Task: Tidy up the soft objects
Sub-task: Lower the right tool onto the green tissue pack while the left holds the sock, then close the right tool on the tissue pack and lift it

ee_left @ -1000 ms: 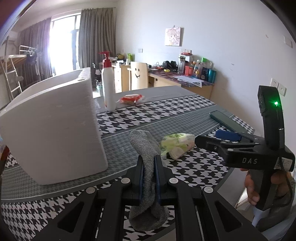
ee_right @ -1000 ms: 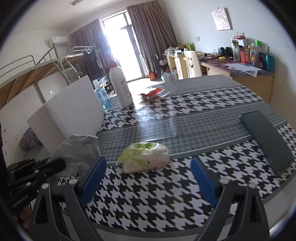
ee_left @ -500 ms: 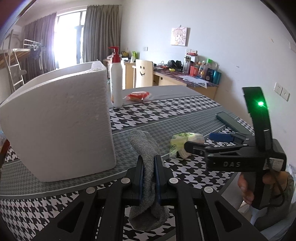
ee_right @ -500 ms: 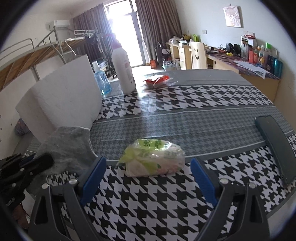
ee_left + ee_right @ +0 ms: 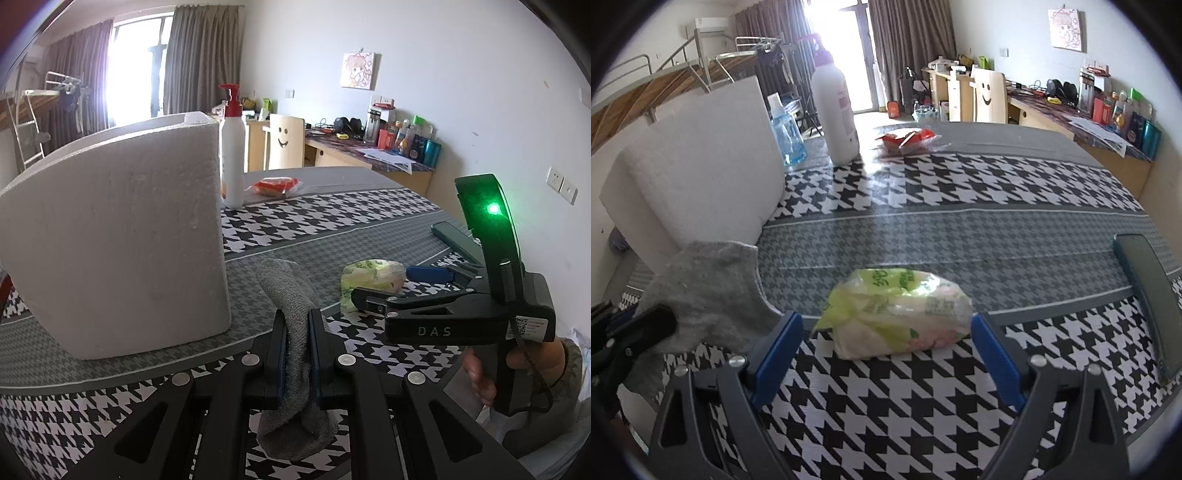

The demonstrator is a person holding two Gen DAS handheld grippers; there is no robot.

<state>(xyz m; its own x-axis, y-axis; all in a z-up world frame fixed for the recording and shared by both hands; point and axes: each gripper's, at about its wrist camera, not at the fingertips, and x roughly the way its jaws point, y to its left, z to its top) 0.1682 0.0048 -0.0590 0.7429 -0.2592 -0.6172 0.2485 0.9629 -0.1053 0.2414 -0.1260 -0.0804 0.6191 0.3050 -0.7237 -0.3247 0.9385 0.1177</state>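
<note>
Pinching a grey sock [image 5: 295, 317] between its pressed-together pads, the left claw [image 5: 297, 354] holds the fabric above the near edge of the worktop [image 5: 960, 229], one end of the sock rising ahead of the pads and the other bunched below them. From the right wrist view the same sock [image 5: 709, 288] hangs at the left, just in front of the white foam box [image 5: 701, 166]. A soft green-and-white wipes packet [image 5: 897, 314] lies flat on the houndstooth cloth, at the border between its grey band and its black-and-white check. The right claw [image 5: 886, 332] is spread wide, its blue pads [image 5: 779, 339] standing either side of the packet; whether they touch it cannot be told. In the left wrist view the right claw [image 5: 384, 284] reaches in from the right at the packet [image 5: 369, 277], gripped by a hand [image 5: 517, 369] in a grey sleeve. The foam box [image 5: 118, 236] stands upright on the left of the worktop. Behind it stand a white pump bottle [image 5: 232, 162] with a red top and a blue-liquid bottle [image 5: 786, 136]. A red snack wrapper [image 5: 905, 138] lies farther back, and a dark flat case [image 5: 1148, 295] near the right edge.
</note>
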